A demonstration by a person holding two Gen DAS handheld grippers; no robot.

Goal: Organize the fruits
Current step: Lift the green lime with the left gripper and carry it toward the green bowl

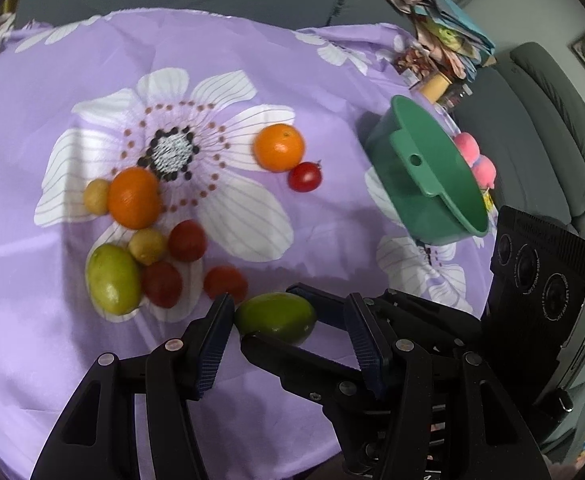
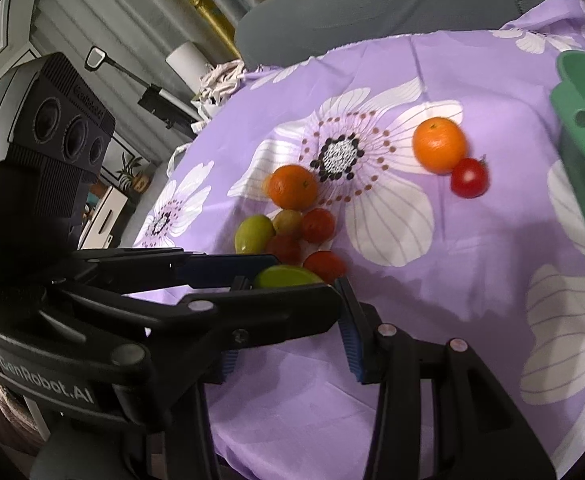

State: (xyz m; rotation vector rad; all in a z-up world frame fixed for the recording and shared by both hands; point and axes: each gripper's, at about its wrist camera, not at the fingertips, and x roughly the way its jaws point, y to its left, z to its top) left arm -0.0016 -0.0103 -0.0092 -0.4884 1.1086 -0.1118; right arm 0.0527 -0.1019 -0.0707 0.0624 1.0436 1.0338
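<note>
Green fruit (image 1: 276,318) sits at the near edge of the purple cloth (image 1: 332,80) on the tabletop. It is just beside a red tomato (image 1: 225,282) at the near end of the fruit cluster, and I can't tell whether it is lifted or resting.

Right tool (image 1: 270,317) is clamped across the fruit's short waist, one finger over it and one under. Left tool (image 1: 288,304) straddles the long ends. Its one pad touches the fruit, but the other side is hidden by the right tool's finger, so I can't tell if it is actually gripping.

Handling, my read:
- The skin looks smooth and waxy and the body firm and egg-shaped. It should take a moderate squeeze but will likely squirt out if you pinch near a tapered end.
- Weight looks modest, so one tool should carry it.
- The waist hold is the better one. Keep it centred on the fattest section.
- You likely don't need both tools crossed, and they risk fouling each other.

The green bowl (image 1: 416,160) is well apart to the right and tilted, so watch the rim if that's your drop target.

The tomatoes look soft, so grip them lightly. The orange (image 1: 279,147) looks firm but wide, so open up for it.
</note>
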